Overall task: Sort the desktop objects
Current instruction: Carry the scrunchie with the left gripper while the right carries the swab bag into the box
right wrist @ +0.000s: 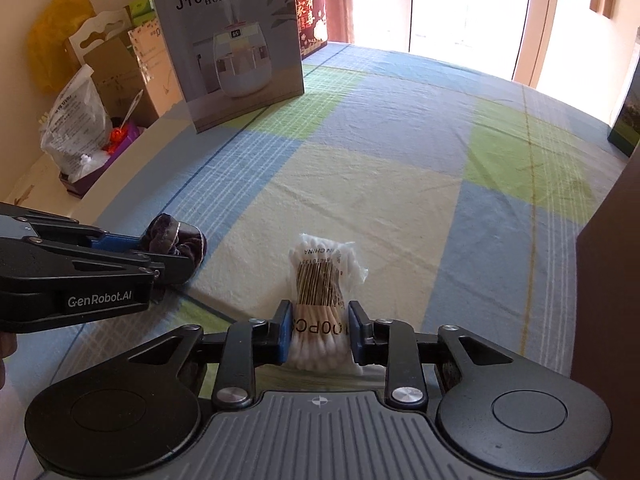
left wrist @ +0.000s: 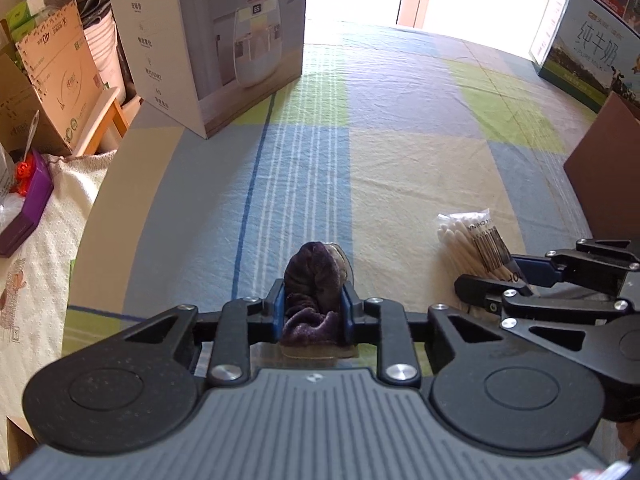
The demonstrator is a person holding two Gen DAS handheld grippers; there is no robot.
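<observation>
A dark purple velvet scrunchie lies on the checked cloth, squeezed between the blue pads of my left gripper, which is shut on it. In the right wrist view the same scrunchie shows at the left, at the tip of the left gripper. A clear bag of cotton swabs with a barcode label lies on the cloth, and my right gripper is shut on its near end. From the left wrist view the swab bag sits at the right with the right gripper on it.
A humidifier box stands at the back left of the table. A milk carton box stands at the back right, and a brown box is close on the right. Cardboard boxes and bags crowd the left beyond the table edge.
</observation>
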